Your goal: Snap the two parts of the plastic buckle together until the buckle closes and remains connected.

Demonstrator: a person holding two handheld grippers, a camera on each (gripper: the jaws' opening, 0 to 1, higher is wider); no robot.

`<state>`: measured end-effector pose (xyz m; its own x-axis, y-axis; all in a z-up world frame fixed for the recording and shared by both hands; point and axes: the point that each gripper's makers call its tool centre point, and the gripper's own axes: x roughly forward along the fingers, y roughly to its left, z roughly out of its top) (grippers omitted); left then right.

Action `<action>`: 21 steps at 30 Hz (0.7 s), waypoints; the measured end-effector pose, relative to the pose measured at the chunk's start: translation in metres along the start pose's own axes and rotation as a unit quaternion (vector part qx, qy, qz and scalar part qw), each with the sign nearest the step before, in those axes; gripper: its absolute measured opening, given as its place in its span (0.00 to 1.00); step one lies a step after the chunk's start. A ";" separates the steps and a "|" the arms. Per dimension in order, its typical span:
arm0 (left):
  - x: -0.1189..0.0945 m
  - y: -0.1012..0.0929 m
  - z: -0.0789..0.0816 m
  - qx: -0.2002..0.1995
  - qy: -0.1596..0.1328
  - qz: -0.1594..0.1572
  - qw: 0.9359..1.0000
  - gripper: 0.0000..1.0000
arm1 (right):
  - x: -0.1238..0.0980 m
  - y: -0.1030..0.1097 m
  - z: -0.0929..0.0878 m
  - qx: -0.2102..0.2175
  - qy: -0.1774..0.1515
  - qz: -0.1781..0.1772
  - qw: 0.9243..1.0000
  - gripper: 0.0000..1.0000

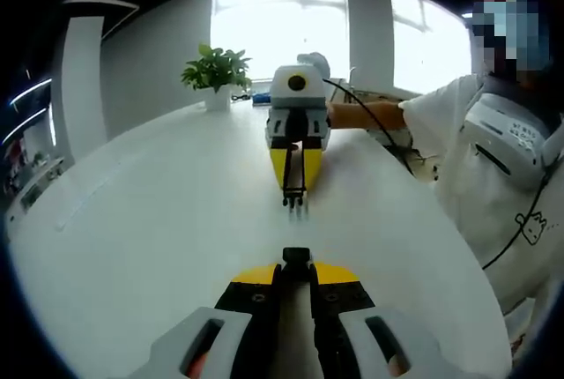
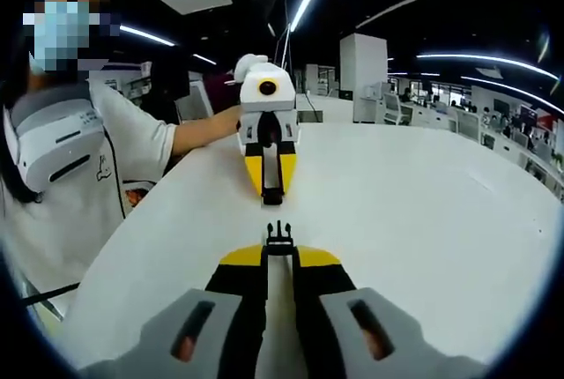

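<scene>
My left gripper (image 1: 296, 270) is shut on the black socket half of the buckle (image 1: 296, 257), which sticks out just past its yellow tips. Facing it across the white table, my right gripper (image 1: 294, 187) is shut on the pronged half (image 1: 294, 201), its prongs pointing toward me. In the right gripper view, the right gripper (image 2: 279, 256) holds the pronged half (image 2: 278, 234) at its tips, and the left gripper (image 2: 272, 181) opposite holds the socket half (image 2: 272, 196). The two halves line up with a short gap between them.
The round white table (image 1: 159, 220) lies under both grippers. A potted plant (image 1: 217, 75) stands at its far edge by the windows. The person in a white shirt (image 2: 70, 159) stands at the table's side, arms reaching in.
</scene>
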<state>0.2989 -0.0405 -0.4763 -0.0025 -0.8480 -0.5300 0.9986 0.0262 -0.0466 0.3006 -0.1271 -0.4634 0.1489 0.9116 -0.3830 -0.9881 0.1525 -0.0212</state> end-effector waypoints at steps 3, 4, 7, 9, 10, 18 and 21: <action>-0.001 -0.001 0.001 0.000 -0.003 0.001 1.000 0.12 | 0.002 0.000 0.000 -0.004 0.004 0.000 1.000 0.09; -0.001 -0.001 0.001 0.001 -0.003 0.002 1.000 0.12 | 0.002 0.000 0.001 -0.005 0.004 -0.001 1.000 0.09; -0.002 -0.001 0.002 -0.001 -0.007 0.003 1.000 0.12 | 0.003 0.001 0.001 -0.009 0.008 0.003 1.000 0.09; -0.003 -0.001 0.003 0.000 -0.008 0.003 1.000 0.12 | 0.004 0.002 0.000 -0.010 0.010 0.005 1.000 0.09; -0.003 -0.001 0.003 0.000 -0.008 0.003 1.000 0.12 | 0.004 0.002 0.000 -0.009 0.010 0.006 1.000 0.09; -0.003 -0.001 0.007 0.001 -0.016 0.007 1.000 0.12 | 0.005 0.002 0.002 -0.006 0.010 0.003 1.000 0.09; -0.004 -0.001 0.009 0.003 -0.018 0.006 1.000 0.12 | 0.006 0.002 0.003 -0.006 0.008 0.003 1.000 0.09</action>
<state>0.2988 -0.0422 -0.4664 0.0109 -0.8660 -0.5000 0.9988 0.0331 -0.0355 0.2996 -0.1204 -0.4633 0.1418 0.9067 -0.3972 -0.9895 0.1416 -0.0301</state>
